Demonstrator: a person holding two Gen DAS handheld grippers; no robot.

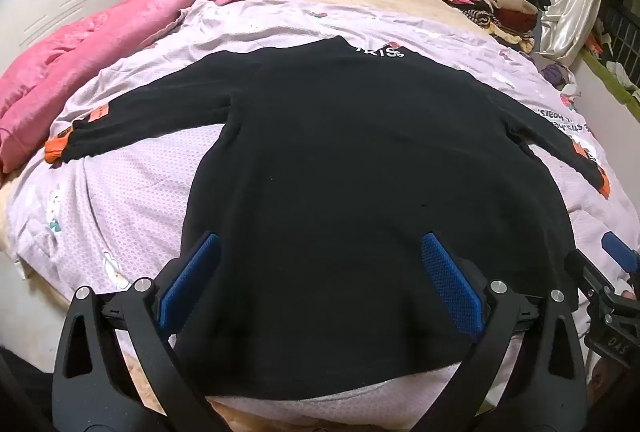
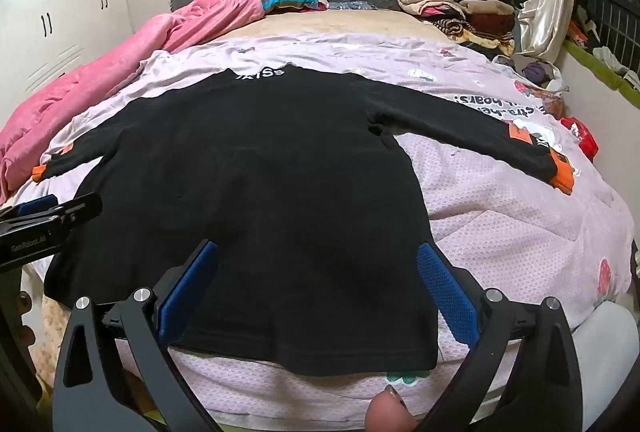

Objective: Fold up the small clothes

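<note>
White letters, upside down, roughly "KISS", on the black sweater (image 1: 360, 160) collar. "GenRobot.AI" on the left gripper (image 2: 28, 244) body in the right wrist view. Black upside-down print on the lilac bedsheet (image 2: 500, 192), partly "bears"; rest unreadable.

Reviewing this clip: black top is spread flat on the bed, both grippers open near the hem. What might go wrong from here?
1. The black top lies on a loose lilac sheet; the left gripper or right gripper might pinch sheet along with the hem.
2. Both sleeves are spread wide, orange cuffs far out, so a body-first fold may trap them unevenly.
3. The pink blanket sits close to the left sleeve and may get dragged.
</note>
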